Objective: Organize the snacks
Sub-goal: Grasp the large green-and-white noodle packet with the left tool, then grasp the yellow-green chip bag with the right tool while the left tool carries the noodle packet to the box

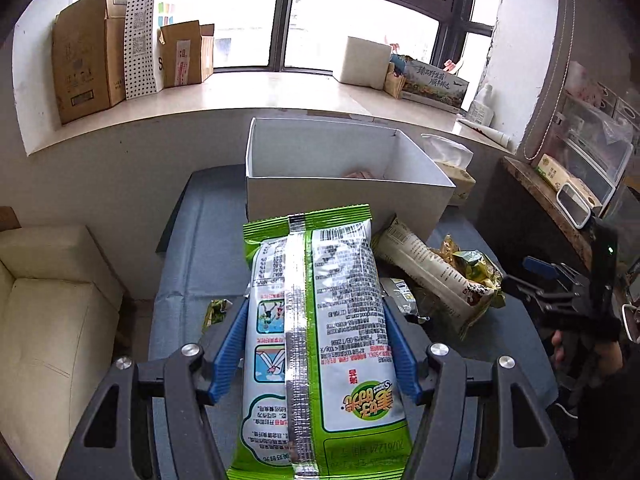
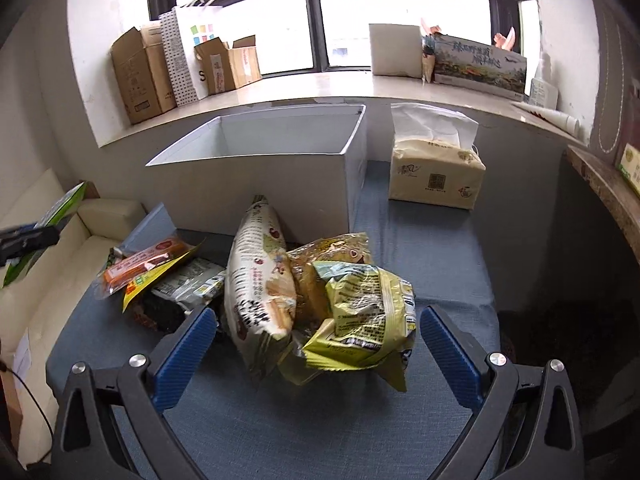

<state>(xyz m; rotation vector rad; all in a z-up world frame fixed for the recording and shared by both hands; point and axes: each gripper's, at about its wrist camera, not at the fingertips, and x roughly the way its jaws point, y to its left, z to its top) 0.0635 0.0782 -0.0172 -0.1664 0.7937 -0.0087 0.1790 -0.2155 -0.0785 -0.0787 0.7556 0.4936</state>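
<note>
My left gripper [image 1: 316,344] is shut on a green and white snack bag [image 1: 320,320], held above the blue table in front of the open white box [image 1: 344,192]. A pink packet [image 1: 360,175] lies inside the box. My right gripper [image 2: 316,348] is open, its blue pads on either side of a pile: a white printed bag [image 2: 256,280], a yellow-green bag [image 2: 360,312] and a clear bread pack [image 2: 320,264]. An orange packet [image 2: 144,260] and a dark packet [image 2: 188,284] lie to the left. The right gripper also shows in the left wrist view [image 1: 536,276].
The blue table [image 2: 320,420] stands below a window sill with cardboard boxes [image 2: 140,76]. A tissue pack [image 2: 436,172] stands right of the white box [image 2: 256,188]. A cream sofa [image 1: 52,320] is on the left, a wooden shelf [image 1: 560,208] on the right.
</note>
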